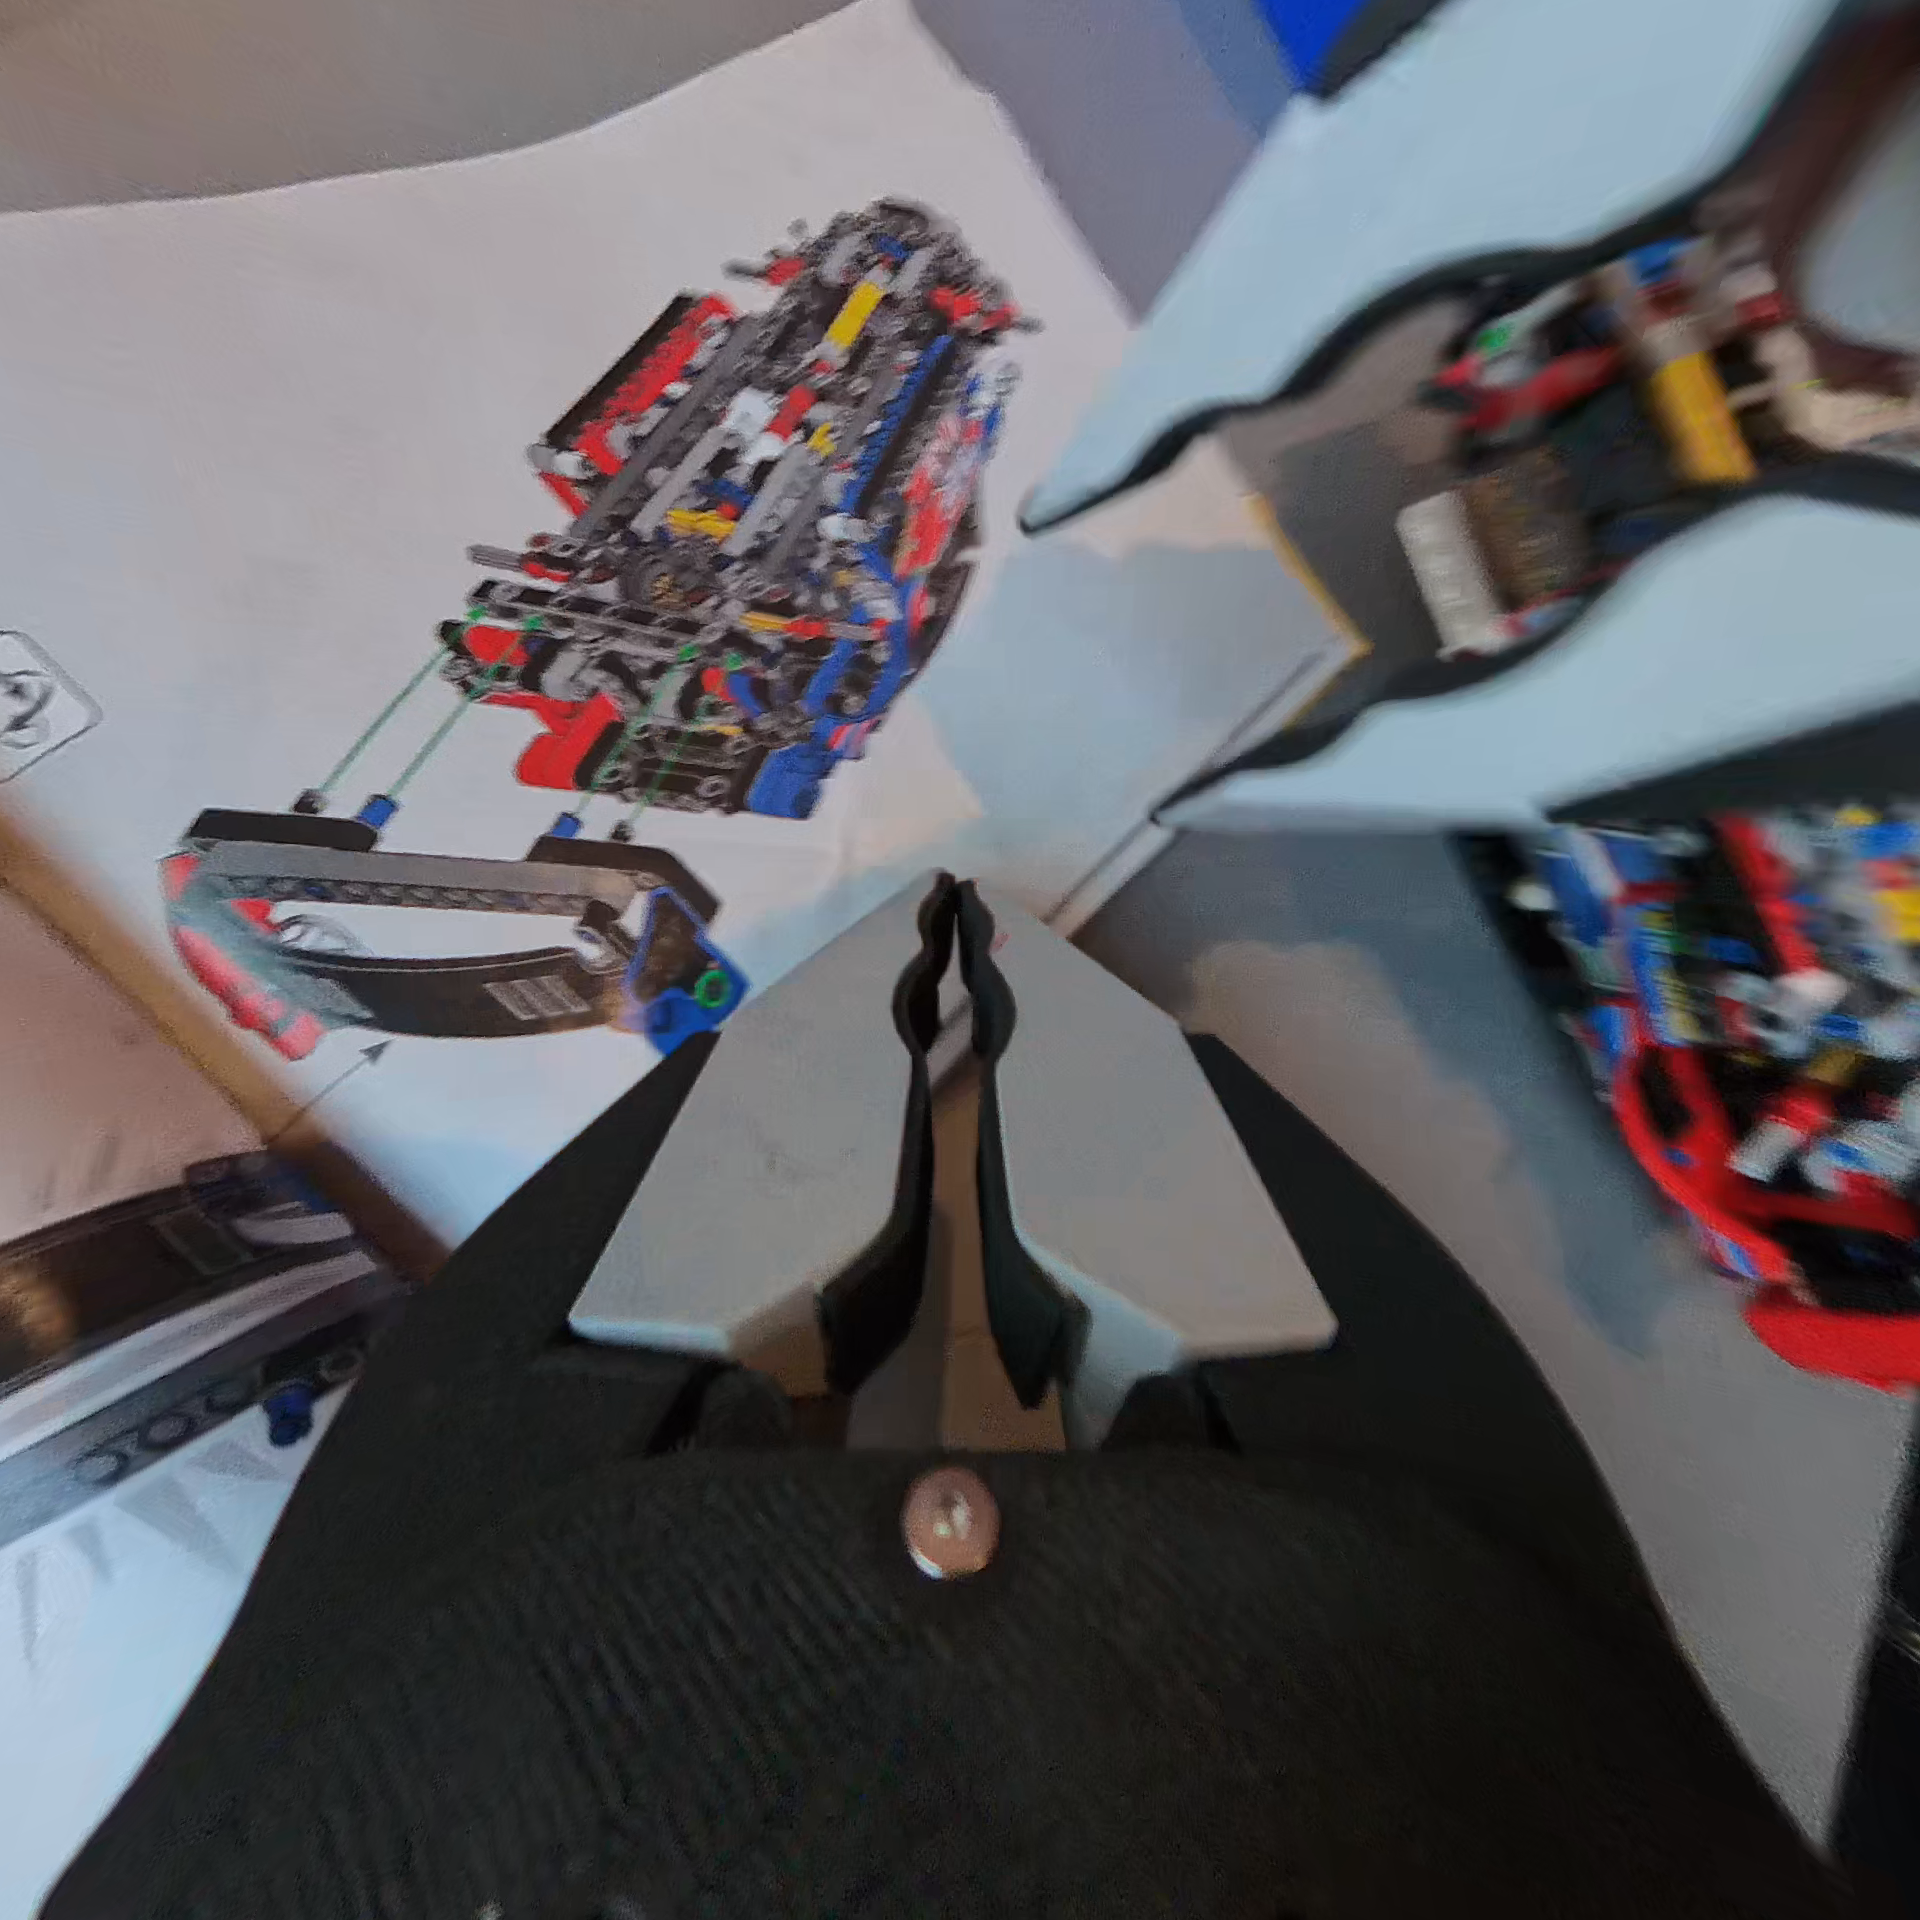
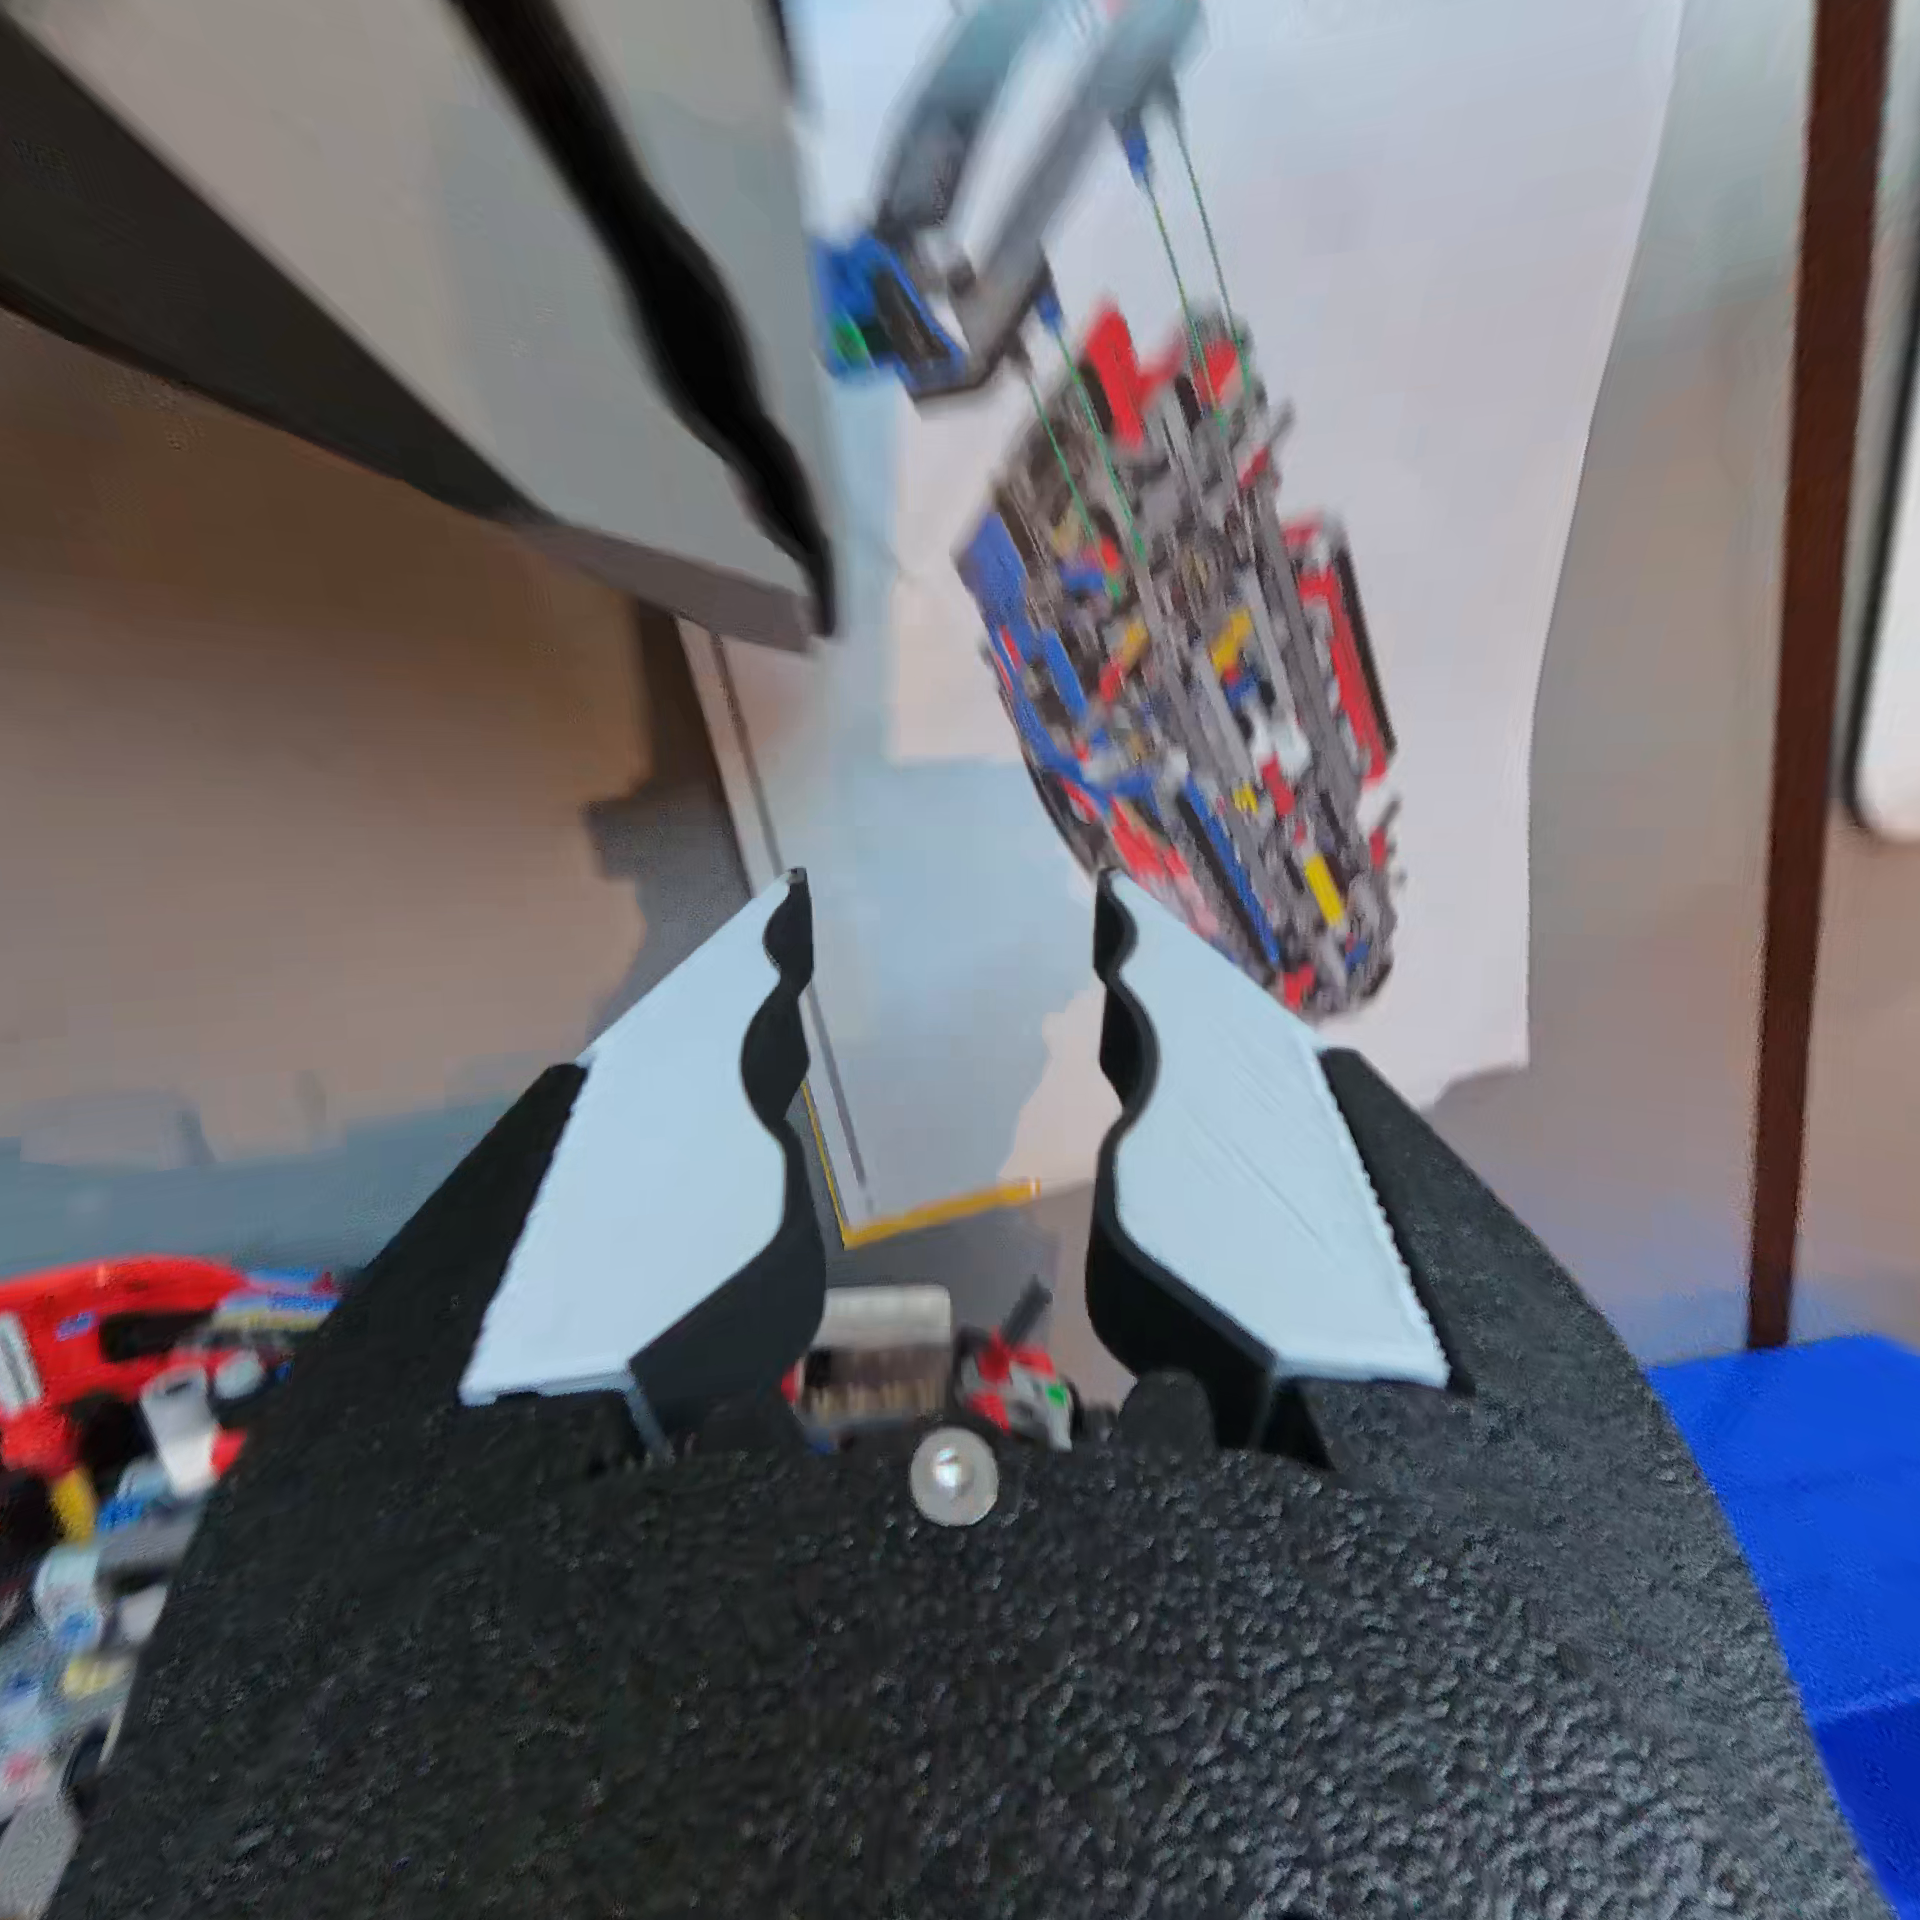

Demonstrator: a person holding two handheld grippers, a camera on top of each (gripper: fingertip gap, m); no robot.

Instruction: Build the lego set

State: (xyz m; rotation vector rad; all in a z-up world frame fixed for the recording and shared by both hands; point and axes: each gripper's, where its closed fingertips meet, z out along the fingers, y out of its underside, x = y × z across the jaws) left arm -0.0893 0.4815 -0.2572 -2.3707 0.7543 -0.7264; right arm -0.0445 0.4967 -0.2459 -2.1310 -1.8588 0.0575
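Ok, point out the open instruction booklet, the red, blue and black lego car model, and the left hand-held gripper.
White open instruction booklet (image 1: 343, 436): left wrist view, bare page area left of the printed diagram.
Red, blue and black lego car model (image 1: 1745, 1039): left wrist view, its middle.
Left hand-held gripper (image 1: 956, 894): left wrist view, between its closed fingertips.

No legible text on the instruction booklet (image 1: 343, 416) (all blurred).
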